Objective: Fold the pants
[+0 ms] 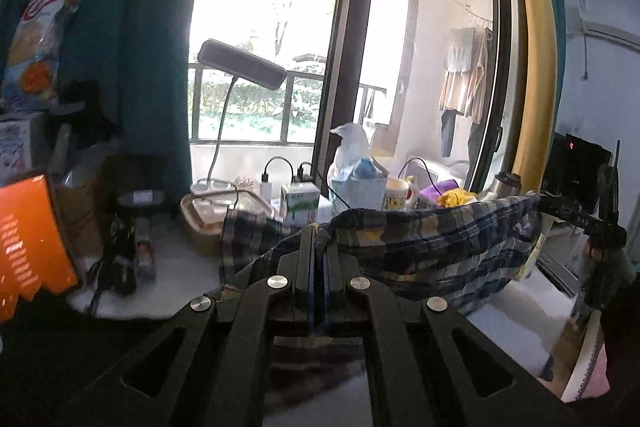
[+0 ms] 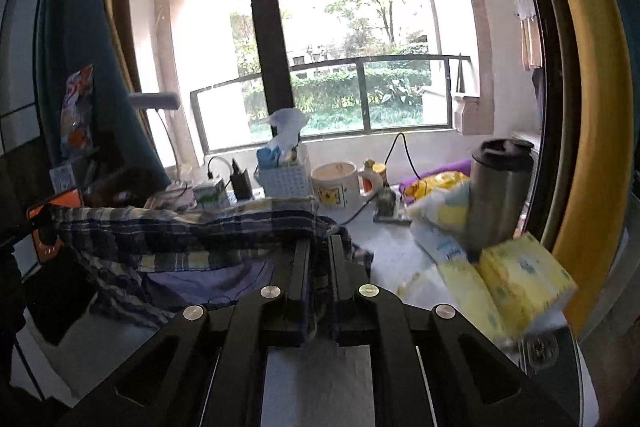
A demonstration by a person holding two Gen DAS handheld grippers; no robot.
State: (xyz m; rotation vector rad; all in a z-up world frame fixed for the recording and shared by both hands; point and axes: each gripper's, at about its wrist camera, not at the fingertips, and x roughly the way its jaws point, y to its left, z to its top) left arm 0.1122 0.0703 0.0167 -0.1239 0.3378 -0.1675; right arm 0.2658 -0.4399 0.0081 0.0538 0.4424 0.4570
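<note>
The plaid pants (image 1: 432,247) in blue, yellow and white hang stretched between my two grippers above a white table (image 1: 176,267). My left gripper (image 1: 319,233) is shut on one end of the pants' edge. In the left wrist view the cloth runs right to the other gripper (image 1: 576,217). My right gripper (image 2: 320,241) is shut on the other end of the pants (image 2: 180,239), which sag leftward toward the table (image 2: 396,247). The left gripper shows only dimly at the left edge of the right wrist view.
The back of the table is crowded: a desk lamp (image 1: 240,65), a food container (image 1: 208,223), a tissue basket (image 2: 286,175), a mug (image 2: 336,185), a steel tumbler (image 2: 500,187), yellow tissue packs (image 2: 516,283) and an orange box (image 1: 28,239). A window is behind.
</note>
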